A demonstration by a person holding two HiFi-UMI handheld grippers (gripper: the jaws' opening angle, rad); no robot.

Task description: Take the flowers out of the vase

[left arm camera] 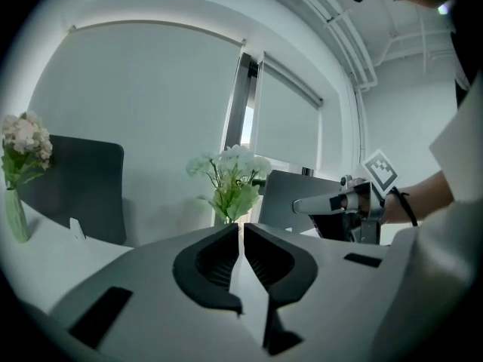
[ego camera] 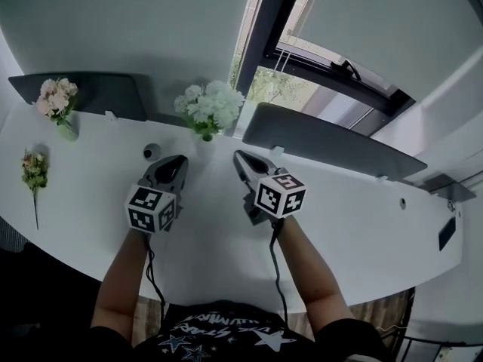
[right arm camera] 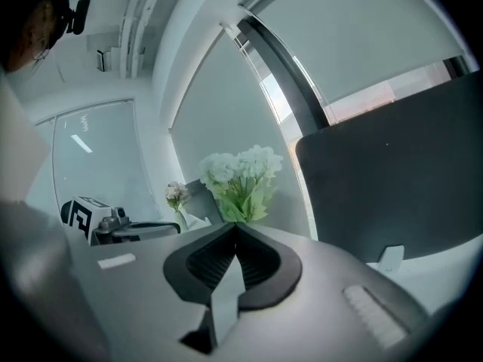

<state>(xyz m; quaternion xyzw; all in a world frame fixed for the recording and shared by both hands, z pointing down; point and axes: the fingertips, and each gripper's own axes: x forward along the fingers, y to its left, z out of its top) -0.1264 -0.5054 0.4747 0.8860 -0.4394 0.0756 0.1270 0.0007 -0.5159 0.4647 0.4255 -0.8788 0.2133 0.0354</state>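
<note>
both forearms are stretched out side by side over the white table (ego camera: pixel 362 225), with the left gripper (ego camera: pixel 181 161) and right gripper (ego camera: pixel 238 157) tipped a little downward and angled in toward each other. both sets of jaws are pinched together with nothing in them. the white flowers (ego camera: pixel 210 104) stand upright in their vase (ego camera: pixel 205 148) near the far edge of the table, just past the tips and roughly between them, touching neither gripper.

Side by side, left gripper (ego camera: pixel 179 159) and right gripper (ego camera: pixel 238 157), tips angled slightly inward, fingers (left arm camera: pixel 215 259) pressed together.
</note>
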